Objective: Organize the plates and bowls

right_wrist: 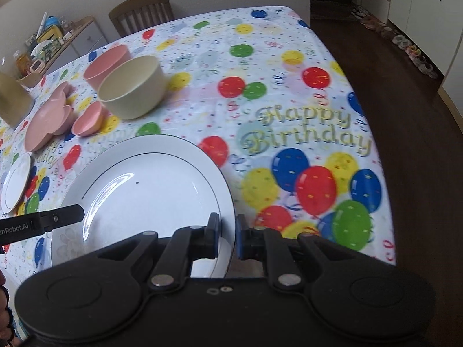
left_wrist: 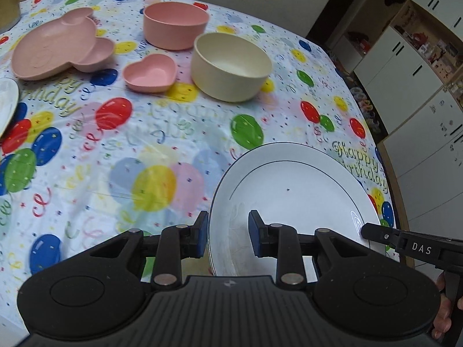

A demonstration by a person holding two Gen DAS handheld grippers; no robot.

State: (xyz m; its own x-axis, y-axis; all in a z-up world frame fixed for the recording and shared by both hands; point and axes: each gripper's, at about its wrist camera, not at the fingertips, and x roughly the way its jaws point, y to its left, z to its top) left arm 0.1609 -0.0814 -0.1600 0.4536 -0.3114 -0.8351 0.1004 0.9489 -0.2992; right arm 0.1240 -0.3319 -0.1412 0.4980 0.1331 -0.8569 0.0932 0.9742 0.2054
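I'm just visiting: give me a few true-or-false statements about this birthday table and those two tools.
1. Both tools grip the same large white plate. True: left tool, right tool.
2. The cream bowl sits inside the pink bowl. False: they stand side by side.
3. The heart-shaped dish is pink. True.
4. The cream bowl holds food. False: it is empty.

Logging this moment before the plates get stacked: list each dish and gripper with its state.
Large white plate: gripped at opposite rims.
Left gripper: shut on its rim.
Right gripper: shut on its rim.
Cream bowl: upright, empty.
Pink bowl: upright, empty.
Heart dish: empty.
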